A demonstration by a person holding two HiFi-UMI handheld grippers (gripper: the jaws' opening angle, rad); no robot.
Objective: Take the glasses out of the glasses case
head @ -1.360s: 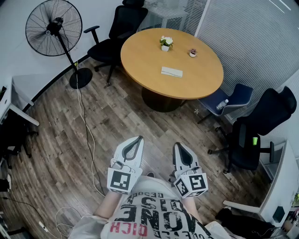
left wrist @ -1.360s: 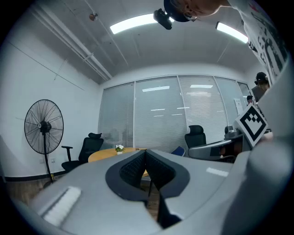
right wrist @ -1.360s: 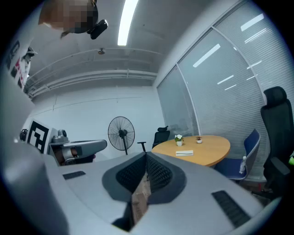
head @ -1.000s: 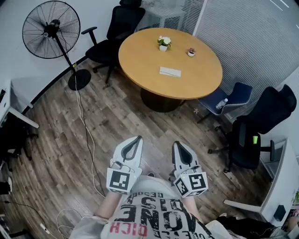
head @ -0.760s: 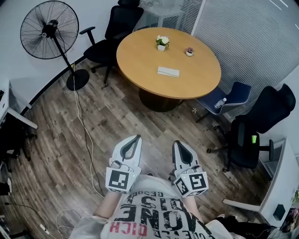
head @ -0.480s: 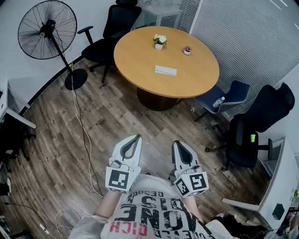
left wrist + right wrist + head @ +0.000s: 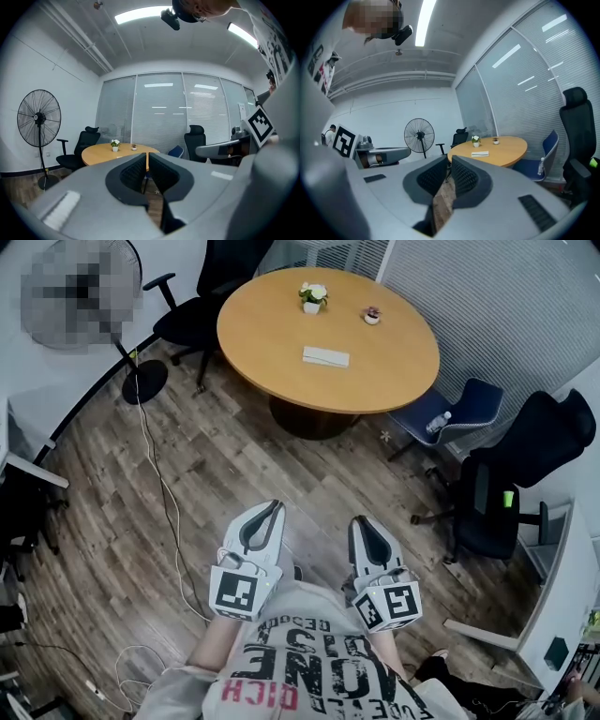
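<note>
The glasses case [image 7: 325, 356] is a flat white box, lying closed on the round wooden table [image 7: 281, 324] far ahead of me; the right gripper view shows the case [image 7: 480, 153] small on the tabletop. No glasses show. Close to my body over the wooden floor, my left gripper [image 7: 272, 506] and right gripper [image 7: 361, 521] point toward the table, well short of it. In the left gripper view the left gripper [image 7: 146, 154] has its jaws together on nothing. My right gripper [image 7: 450, 159] is likewise shut and empty.
Two small potted plants [image 7: 310, 296] [image 7: 372, 315] stand at the table's far side. Black office chairs [image 7: 202, 296] [image 7: 511, 484] and a blue chair [image 7: 459, 418] ring the table. A standing fan's base [image 7: 142, 382] and a cable [image 7: 169, 512] are on the floor at left.
The table and case have slid up and left in the head view and look a little larger. Both grippers stay shut side by side before my body.
</note>
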